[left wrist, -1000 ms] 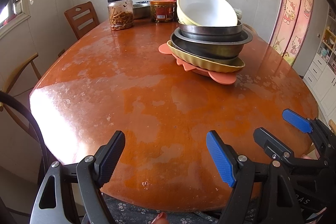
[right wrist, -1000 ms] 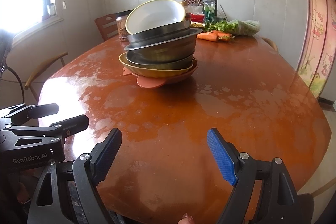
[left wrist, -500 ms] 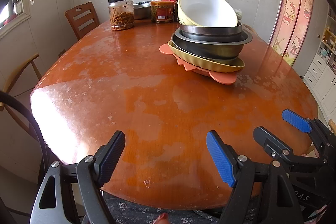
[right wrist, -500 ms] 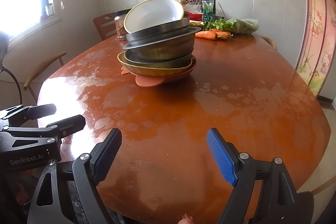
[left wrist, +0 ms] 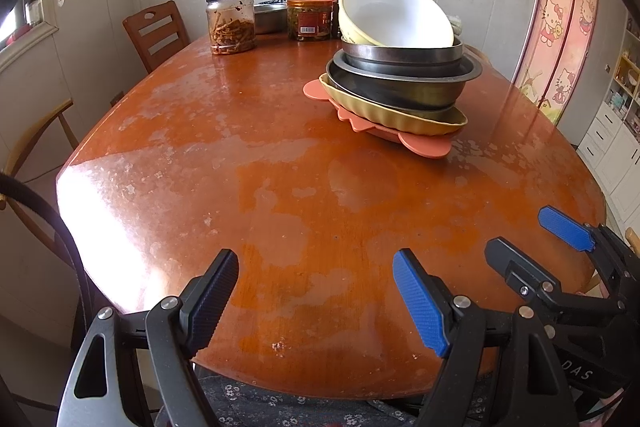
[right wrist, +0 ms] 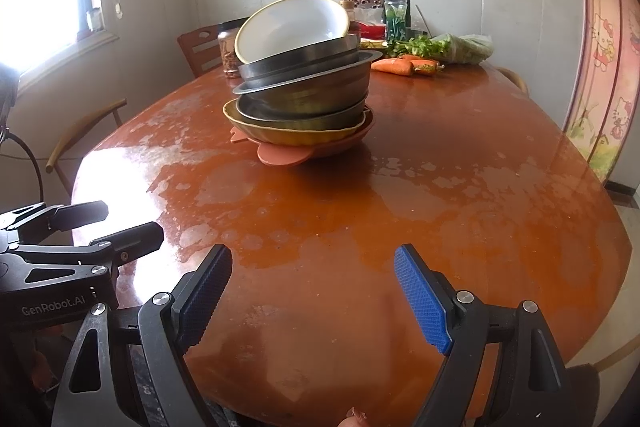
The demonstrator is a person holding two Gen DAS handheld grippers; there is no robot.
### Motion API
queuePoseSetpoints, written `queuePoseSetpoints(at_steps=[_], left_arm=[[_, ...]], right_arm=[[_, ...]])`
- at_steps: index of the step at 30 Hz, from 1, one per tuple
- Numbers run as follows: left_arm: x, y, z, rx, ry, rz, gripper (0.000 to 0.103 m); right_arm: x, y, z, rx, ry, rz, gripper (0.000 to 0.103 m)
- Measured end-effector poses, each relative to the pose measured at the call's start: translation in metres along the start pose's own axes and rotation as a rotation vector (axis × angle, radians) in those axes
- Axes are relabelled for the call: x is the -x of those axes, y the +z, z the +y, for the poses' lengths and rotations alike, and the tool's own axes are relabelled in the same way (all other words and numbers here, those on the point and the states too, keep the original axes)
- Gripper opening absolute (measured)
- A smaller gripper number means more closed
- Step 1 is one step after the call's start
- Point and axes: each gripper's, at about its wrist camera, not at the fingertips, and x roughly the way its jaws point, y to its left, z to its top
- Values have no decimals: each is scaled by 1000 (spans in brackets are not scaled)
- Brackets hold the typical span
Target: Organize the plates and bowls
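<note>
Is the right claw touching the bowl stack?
Apart. The right wrist view shows the right claw open over the table's near edge, with a wide stretch of bare tabletop between its tips and the bowl stack.

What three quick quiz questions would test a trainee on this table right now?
1. True or false: the white bowl sits level on the stack.
2. Which lies lowest: A) yellow dish, B) pink plate, C) metal bowl?
3. Fill in: the left gripper and right gripper each hold ____.

Key: 1 false, it is tilted; 2 B; 3 nothing, both stand open over the table.
</note>
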Motion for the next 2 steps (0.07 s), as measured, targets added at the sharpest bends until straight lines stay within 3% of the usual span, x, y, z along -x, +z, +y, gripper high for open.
queuePoseSetpoints(at_steps=[2], left_arm=[[-1,2,3,3,5,3,79]], right_arm=[[1,1,-2,-3,-5,-6,84]])
